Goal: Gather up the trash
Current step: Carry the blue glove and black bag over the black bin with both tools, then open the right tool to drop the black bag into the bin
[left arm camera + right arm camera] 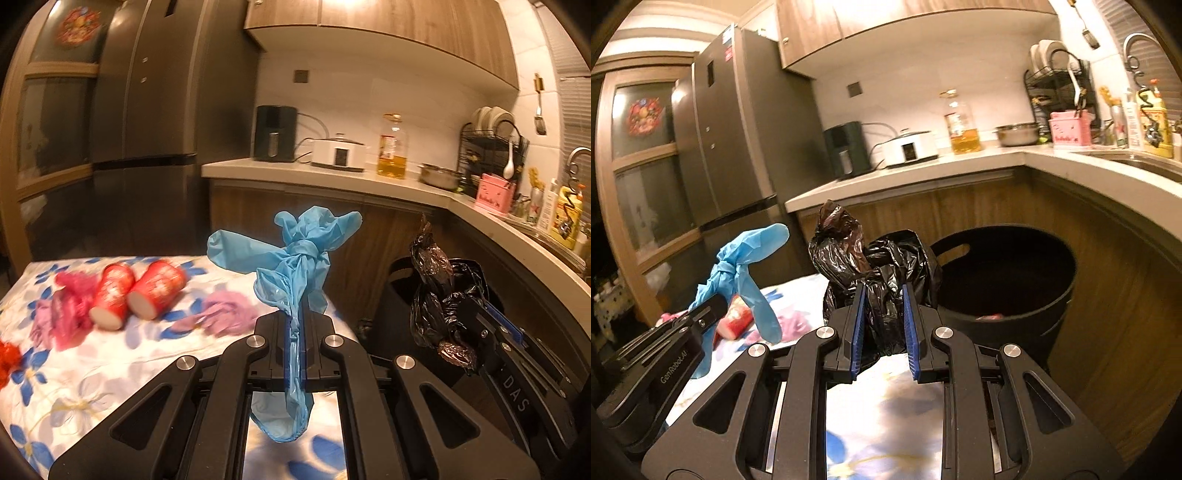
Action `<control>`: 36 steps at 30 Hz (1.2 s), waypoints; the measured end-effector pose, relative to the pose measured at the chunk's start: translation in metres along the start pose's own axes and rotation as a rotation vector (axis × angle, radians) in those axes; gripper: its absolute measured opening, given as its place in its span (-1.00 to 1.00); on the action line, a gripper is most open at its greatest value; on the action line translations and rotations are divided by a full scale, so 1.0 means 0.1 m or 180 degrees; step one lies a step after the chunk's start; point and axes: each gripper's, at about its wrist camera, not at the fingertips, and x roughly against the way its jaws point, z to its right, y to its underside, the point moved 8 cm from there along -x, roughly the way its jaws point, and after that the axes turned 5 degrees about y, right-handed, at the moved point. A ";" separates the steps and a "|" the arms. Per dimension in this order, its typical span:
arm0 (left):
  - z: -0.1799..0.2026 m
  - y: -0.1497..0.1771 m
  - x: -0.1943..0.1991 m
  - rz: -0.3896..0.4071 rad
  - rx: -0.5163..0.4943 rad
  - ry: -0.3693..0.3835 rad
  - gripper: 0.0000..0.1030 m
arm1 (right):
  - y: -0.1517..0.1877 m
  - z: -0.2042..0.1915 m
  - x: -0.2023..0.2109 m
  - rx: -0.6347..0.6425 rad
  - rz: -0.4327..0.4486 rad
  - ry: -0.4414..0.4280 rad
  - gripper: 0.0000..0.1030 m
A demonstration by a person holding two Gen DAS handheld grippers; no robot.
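- Here, the left gripper (294,325) is squeezed tight on a knotted blue glove (295,258). The glove sticks up past the fingertips, and its open cuff hangs down behind them.
- The right gripper (884,310) pinches a crumpled black plastic bag (875,266) between its blue pads (857,325). The bag bulges up above the fingers.
- The black trash bin (1008,280) stands on the floor, against the wooden cabinet under the counter (960,162). A small red thing lies inside it.
- The black bag is just left of the bin in the right wrist view, not over its mouth.
- The blue glove is farther left of the bin, above the flowered tablecloth (74,387).
- Two red paper cups (136,295) lie on their sides on the cloth, well apart from the bin, with pink crumpled bits (229,314) beside them.
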 end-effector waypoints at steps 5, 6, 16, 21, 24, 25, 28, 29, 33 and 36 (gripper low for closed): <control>0.35 -0.14 -0.15 0.0060 -0.0109 0.0163 -0.94 | -0.22 0.35 -0.03 -0.0035 0.0140 0.0183 -0.63; 0.42 -0.16 -0.19 0.0064 -0.0117 0.0204 -0.94 | -0.26 0.41 -0.03 -0.0041 0.0168 0.0221 -0.62; 1.02 -0.35 -0.53 0.0117 -0.0157 0.0646 -0.94 | -0.52 0.94 -0.18 -0.0061 0.0254 0.0488 -0.62; 1.25 -0.35 -0.72 0.0086 -0.0167 0.0873 -0.94 | -0.59 1.06 -0.27 -0.0049 0.0271 0.0536 -0.62; 1.32 -0.34 -0.81 0.0078 -0.0199 0.0923 -0.94 | -0.61 1.08 -0.33 -0.0052 0.0269 0.0556 -0.62; 1.33 -0.33 -0.83 0.0073 -0.0211 0.0928 -0.94 | -0.61 1.10 -0.35 -0.0057 0.0266 0.0561 -0.62; 1.38 -0.30 -0.90 0.0057 -0.0228 0.0972 -0.94 | -0.63 1.13 -0.40 -0.0067 0.0253 0.0559 -0.61; 1.39 -0.29 -0.93 0.0045 -0.0233 0.0980 -0.94 | -0.62 1.14 -0.42 -0.0068 0.0249 0.0559 -0.61; 1.42 -0.26 -1.01 0.0009 -0.0245 0.1022 -0.94 | -0.61 1.13 -0.47 -0.0060 0.0228 0.0538 -0.60; 1.45 -0.24 -1.05 -0.0016 -0.0253 0.1055 -0.94 | -0.60 1.14 -0.52 -0.0052 0.0210 0.0527 -0.58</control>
